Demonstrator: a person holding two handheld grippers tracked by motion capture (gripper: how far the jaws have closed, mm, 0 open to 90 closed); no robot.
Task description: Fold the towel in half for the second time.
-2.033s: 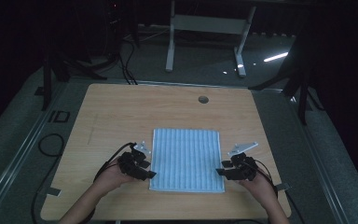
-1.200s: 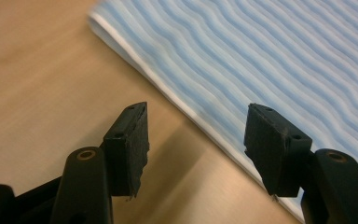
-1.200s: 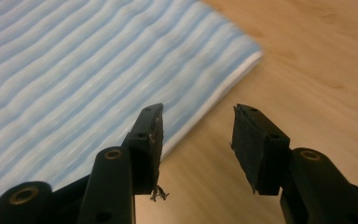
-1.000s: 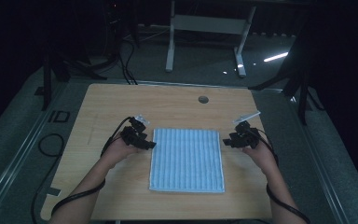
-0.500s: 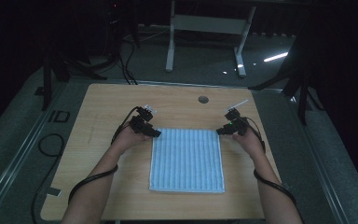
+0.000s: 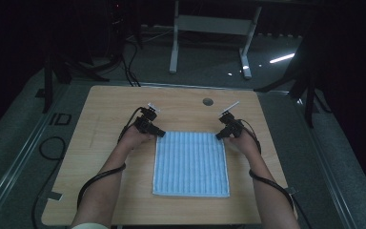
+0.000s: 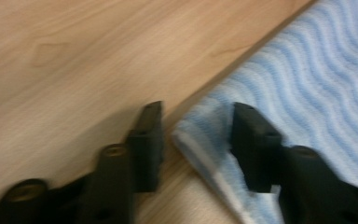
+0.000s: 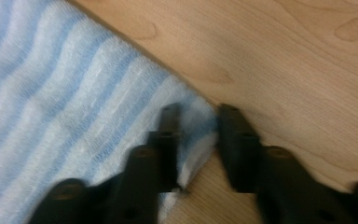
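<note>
step: gripping cloth [image 6: 191, 162] far corners | left tool [image 7: 196, 122] and right tool [image 8: 196, 122] narrowing astride corners, apparently not yet pinched | next: clamp, lift evenly

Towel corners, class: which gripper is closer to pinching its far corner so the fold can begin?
Right gripper, probably: its closing jaws nearly pinch the towel corner. Left gripper also closing, gap wider.
</note>
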